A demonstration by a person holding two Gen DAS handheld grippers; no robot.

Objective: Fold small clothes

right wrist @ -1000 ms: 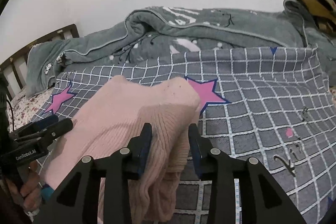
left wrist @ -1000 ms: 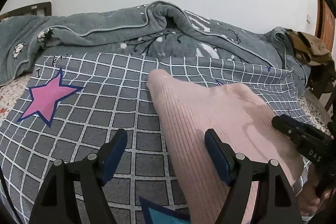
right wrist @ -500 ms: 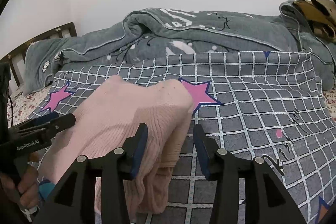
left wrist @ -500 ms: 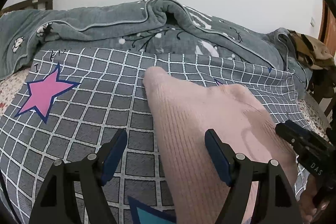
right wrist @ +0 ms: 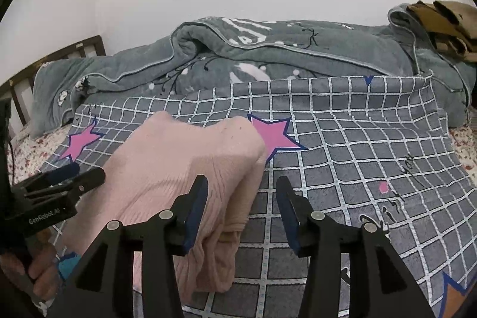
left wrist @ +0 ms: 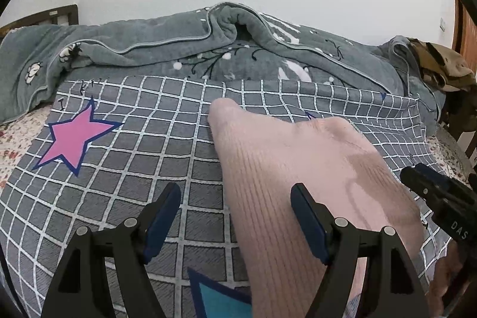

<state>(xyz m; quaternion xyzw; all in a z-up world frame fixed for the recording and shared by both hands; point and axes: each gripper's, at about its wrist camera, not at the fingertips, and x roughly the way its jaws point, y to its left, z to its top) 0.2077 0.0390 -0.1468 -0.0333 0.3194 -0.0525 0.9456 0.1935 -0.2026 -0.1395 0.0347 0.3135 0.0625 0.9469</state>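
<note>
Right tongs (right wrist: 241,213) just opened off ribbed pink knit (right wrist: 184,166) (soft, folded).

the checked sheet (right wrist: 357,145) lies flat and bare to the right of the pink knit garment (right wrist: 179,169), leaving room to pass. the rumpled grey blanket (right wrist: 298,55) walls off the far side of the bed.

Two wrist fisheyes look forward and down past each claw, close over the bed (left wrist: 89,198); both share the pink garment (left wrist: 298,184) and grey blanket (right wrist: 298,55) beyond.
</note>
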